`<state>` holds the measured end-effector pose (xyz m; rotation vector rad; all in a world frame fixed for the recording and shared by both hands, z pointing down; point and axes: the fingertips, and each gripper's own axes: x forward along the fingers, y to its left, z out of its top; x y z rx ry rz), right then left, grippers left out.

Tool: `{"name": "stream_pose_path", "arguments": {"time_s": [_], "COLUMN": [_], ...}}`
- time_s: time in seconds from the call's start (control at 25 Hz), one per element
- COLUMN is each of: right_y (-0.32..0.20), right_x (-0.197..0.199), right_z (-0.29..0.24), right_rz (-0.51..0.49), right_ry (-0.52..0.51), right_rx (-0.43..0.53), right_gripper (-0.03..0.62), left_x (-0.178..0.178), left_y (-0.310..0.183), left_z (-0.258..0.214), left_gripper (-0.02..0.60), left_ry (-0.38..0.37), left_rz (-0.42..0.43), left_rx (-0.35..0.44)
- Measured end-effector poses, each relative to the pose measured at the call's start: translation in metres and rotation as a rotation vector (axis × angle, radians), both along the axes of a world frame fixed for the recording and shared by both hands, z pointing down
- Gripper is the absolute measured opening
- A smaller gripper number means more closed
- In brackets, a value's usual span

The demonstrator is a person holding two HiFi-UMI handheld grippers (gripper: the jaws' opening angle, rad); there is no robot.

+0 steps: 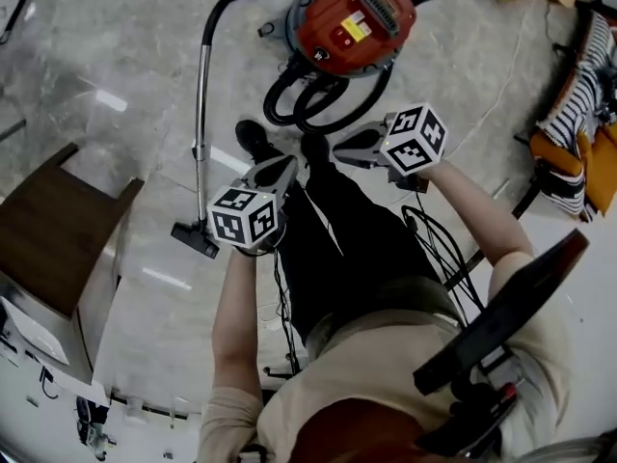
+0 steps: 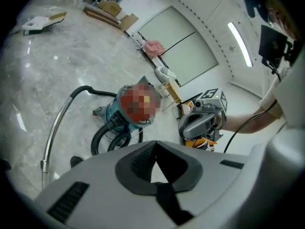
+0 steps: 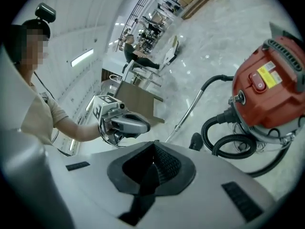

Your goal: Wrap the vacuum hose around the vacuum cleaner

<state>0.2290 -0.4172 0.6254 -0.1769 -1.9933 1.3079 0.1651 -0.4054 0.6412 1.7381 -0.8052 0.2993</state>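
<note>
Both of my grippers are up in the air over my legs, with the floor (image 1: 125, 56) below. The left gripper (image 1: 285, 164) has its jaws pressed together with nothing between them, as its own view shows (image 2: 156, 143). The right gripper (image 1: 340, 149) is the same, jaws closed and empty (image 3: 153, 143). The two sit side by side and apart, both pointing toward the vacuum. Each carries its cube of black-and-white square markers.

The vacuum cleaner (image 1: 352, 22) stands on the pale marble floor ahead of my shoes (image 1: 253, 138), red lid up. There's a yellow label (image 1: 355, 29) on the lid, print too small to read. It also shows in the right gripper view (image 3: 268, 75), still unreadable.

The black ribbed hose (image 1: 308, 99) lies in two loops against the near side of the body, touching it. Another stretch arcs round the far side to the metal wand (image 1: 202, 114). The wand lies straight on the floor left of the vacuum, and its floor nozzle (image 1: 196, 239) is just beside my left gripper in the head view.

A dark wooden table (image 1: 58, 230) is at the left, and a striped cloth (image 1: 578, 95) at the right.
</note>
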Motion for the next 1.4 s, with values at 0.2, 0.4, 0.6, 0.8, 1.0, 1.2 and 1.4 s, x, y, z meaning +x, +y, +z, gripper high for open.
{"name": "stream_pose_path", "arguments": {"time_s": [0.2, 0.4, 0.6, 0.8, 1.0, 1.2, 1.4], "right_y": [0.001, 0.029, 0.046, 0.047, 0.077, 0.101, 0.105], "right_x": [-0.017, -0.030, -0.033, -0.043, -0.050, -0.056, -0.072], "right_z": [-0.068, -0.149, -0.212, -0.257, -0.277, -0.287, -0.309], "right_rz": [0.045, -0.008, -0.023, -0.031, -0.118, -0.202, -0.200], "right_ry": [-0.112, -0.207, -0.271, -0.308, -0.331, -0.326, -0.336], "right_rx": [0.031, 0.059, 0.088, 0.142, 0.148, 0.144, 0.219], "right_gripper": [0.006, 0.006, 0.006, 0.005, 0.005, 0.005, 0.005], "left_x": [-0.029, -0.021, -0.001, -0.021, -0.058, -0.065, -0.083], "left_y": [-0.005, 0.027, 0.061, 0.076, 0.112, 0.123, 0.118], "left_z": [-0.076, -0.154, -0.225, -0.291, -0.320, -0.344, -0.362], "left_gripper": [0.005, 0.005, 0.005, 0.005, 0.005, 0.005, 0.005], "left_ry": [-0.114, -0.175, -0.236, -0.363, -0.452, -0.461, -0.527], "left_rz": [-0.057, -0.034, 0.012, -0.042, -0.271, -0.389, -0.344], "left_rx": [0.025, 0.052, 0.113, 0.218, 0.217, 0.254, 0.344]}}
